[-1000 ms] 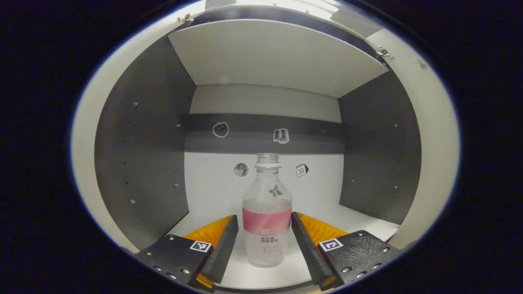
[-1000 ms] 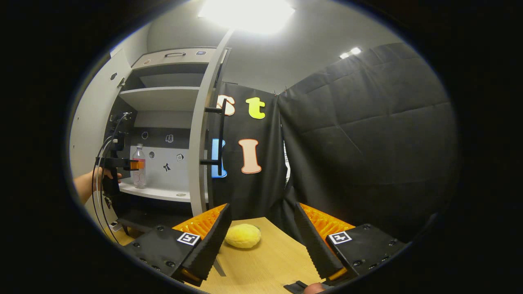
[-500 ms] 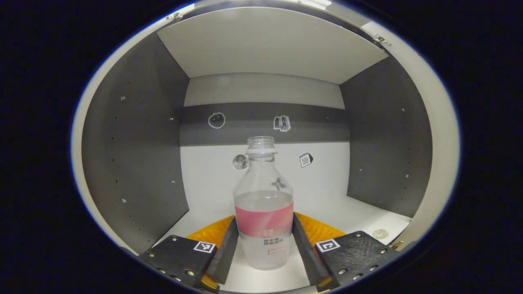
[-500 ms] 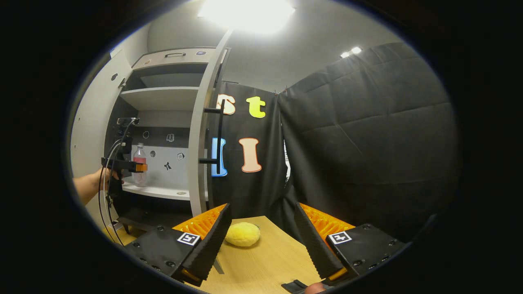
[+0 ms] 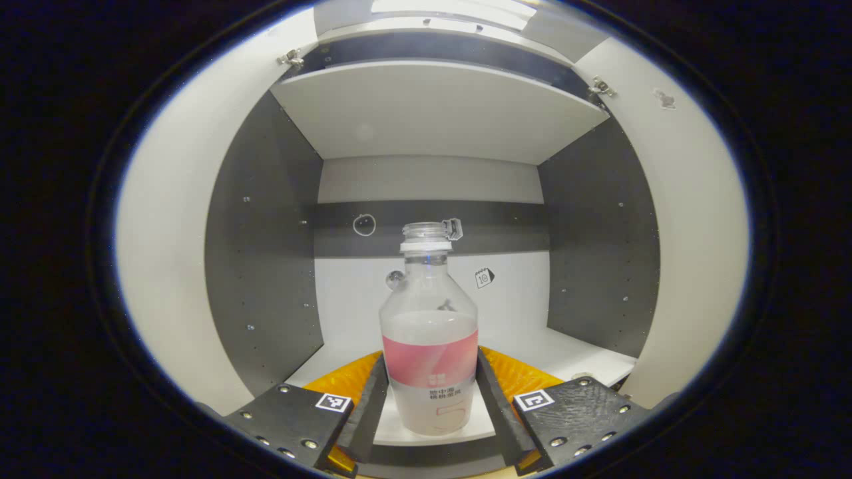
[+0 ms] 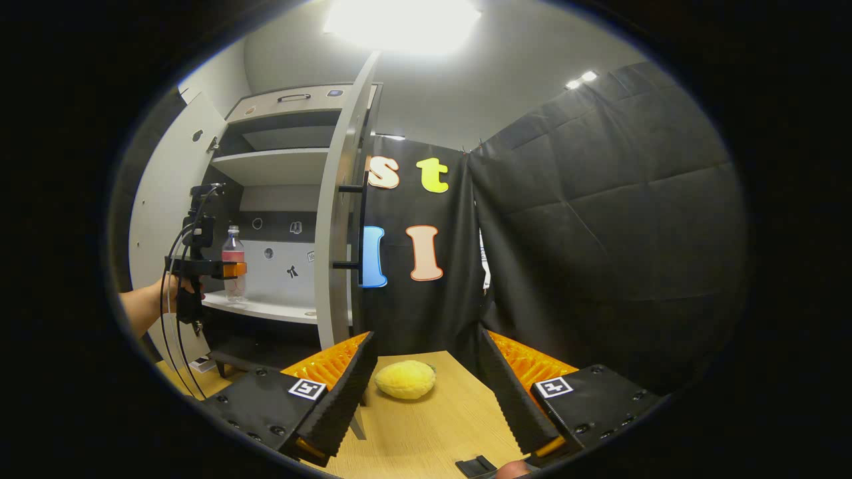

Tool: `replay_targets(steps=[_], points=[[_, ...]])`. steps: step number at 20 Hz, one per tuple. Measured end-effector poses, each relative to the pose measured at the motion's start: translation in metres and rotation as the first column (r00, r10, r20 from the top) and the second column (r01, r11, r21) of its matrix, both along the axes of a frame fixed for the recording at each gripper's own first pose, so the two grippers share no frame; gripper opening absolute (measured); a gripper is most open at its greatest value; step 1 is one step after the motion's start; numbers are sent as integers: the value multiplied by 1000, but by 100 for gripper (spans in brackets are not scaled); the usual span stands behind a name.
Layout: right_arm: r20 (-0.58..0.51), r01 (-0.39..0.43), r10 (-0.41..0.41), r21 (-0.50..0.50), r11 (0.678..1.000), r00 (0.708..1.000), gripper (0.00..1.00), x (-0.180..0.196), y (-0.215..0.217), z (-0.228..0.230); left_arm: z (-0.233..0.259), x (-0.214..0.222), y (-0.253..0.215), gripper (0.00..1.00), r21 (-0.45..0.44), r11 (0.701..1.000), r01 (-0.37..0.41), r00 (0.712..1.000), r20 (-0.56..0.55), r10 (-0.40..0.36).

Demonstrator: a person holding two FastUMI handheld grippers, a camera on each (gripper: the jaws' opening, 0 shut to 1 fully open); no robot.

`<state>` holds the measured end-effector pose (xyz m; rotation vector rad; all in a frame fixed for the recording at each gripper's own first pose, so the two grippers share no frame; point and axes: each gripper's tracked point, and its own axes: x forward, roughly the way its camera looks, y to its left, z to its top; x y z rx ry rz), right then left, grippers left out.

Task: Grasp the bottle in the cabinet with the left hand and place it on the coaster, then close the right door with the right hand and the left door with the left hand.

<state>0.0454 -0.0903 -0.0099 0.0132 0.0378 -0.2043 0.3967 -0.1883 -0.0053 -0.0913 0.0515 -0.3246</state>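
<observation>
My left tool point(image 5: 430, 399) grips the bottle point(image 5: 429, 346), one finger pressed to each side of its lower body. The bottle is clear plastic, capless, upright, with cloudy liquid filling the lower part and a pink band round the middle. Under the band are small dark printed characters, too small to make out, and a faint pink outline figure. In the left gripper view the bottle's base sits over the front edge of the cabinet's white shelf point(image 5: 586, 356); whether it touches the shelf I cannot tell. Behind it, small stickers dot the back panel point(image 5: 506, 299): a round outline, a calendar-like one marked with a number, and others partly hidden by the bottle.

In the right gripper view my left tool point(image 6: 226, 269) holds the bottle point(image 6: 233, 256) at the open cabinet point(image 6: 279, 159), with my hand point(image 6: 170, 293) and trailing cables behind it. The right door point(image 6: 336, 219) stands open, its bar handle facing the cloth wall. My right tool point(image 6: 423, 389) is spread wide and empty above the wooden worktop point(image 6: 426, 426), with a yellow lemon-like object point(image 6: 405, 379) lying beyond its fingers.
</observation>
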Motion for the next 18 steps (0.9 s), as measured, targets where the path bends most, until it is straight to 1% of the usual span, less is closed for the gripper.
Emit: replay_targets(steps=[1, 9, 10, 11, 12, 13, 14, 15, 16, 17, 18], points=[[0, -14, 14, 1, 1000, 1000, 98, -2, -1, -1, 3, -9, 2, 81, -1, 1000, -5, 1000, 6, 5], [20, -105, 105, 26, 994, 994, 98, -28, -10, 3, 1, -78, 12, 81, 1, 1000, -27, 999, 25, 27], [35, -127, 126, 22, 992, 991, 98, -33, -8, 7, 0, -88, 12, 81, 1, 1000, -28, 999, 27, 28], [55, -134, 134, 9, 991, 990, 94, -38, -10, 11, -2, -97, 12, 81, 1, 1000, -30, 999, 29, 30], [79, -134, 134, -6, 991, 988, 98, -42, -13, 17, -6, -106, 13, 81, 1, 1000, -31, 999, 29, 31], [110, -136, 137, -18, 991, 984, 93, -48, -15, 24, -9, -115, 14, 81, 1, 999, -35, 999, 28, 35], [146, -142, 144, -24, 990, 979, 93, -52, -14, 32, -13, -123, 16, 81, 1, 999, -37, 999, 27, 37], [174, -139, 141, -25, 990, 975, 98, -55, -15, 37, -18, -131, 17, 74, 3, 999, -40, 999, 22, 40], [183, -132, 134, -20, 991, 974, 98, -58, -18, 38, -25, -139, 19, 74, 6, 999, -43, 999, 18, 43], [179, -139, 138, -11, 990, 974, 93, -62, -19, 33, -31, -148, 20, 74, 9, 999, -43, 999, 15, 43], [166, -150, 148, 2, 989, 975, 98, -64, -17, 28, -37, -156, 21, 74, 11, 999, -45, 999, 13, 45]])
